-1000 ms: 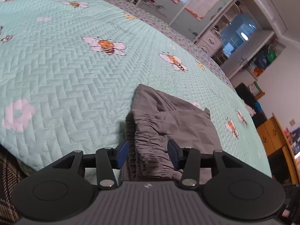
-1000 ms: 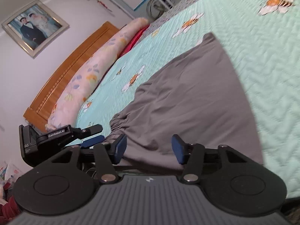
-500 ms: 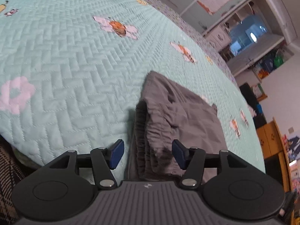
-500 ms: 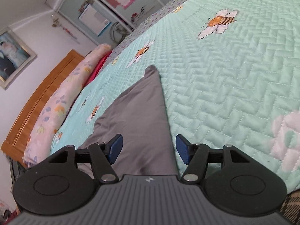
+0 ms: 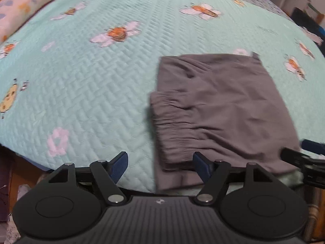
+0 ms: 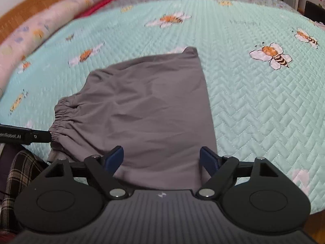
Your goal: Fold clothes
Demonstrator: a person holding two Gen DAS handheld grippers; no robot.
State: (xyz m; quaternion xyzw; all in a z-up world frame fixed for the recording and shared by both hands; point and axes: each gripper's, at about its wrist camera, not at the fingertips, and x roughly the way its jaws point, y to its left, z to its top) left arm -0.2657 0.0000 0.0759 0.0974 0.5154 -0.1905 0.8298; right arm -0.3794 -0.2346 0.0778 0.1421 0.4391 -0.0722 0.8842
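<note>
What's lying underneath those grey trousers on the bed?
The grey trousers rest on a mint quilted bedspread printed with bees and flowers. They are folded over on themselves, so a lower layer of grey cloth peeks out at the near edge. Anything under the middle is covered.

Bed surface and items resting on it

The bed carried a mint quilted coverlet printed with bees and flowers. Folded grey shorts lay flat on it near the front edge; a long floral bolster lay along the headboard side.
</note>
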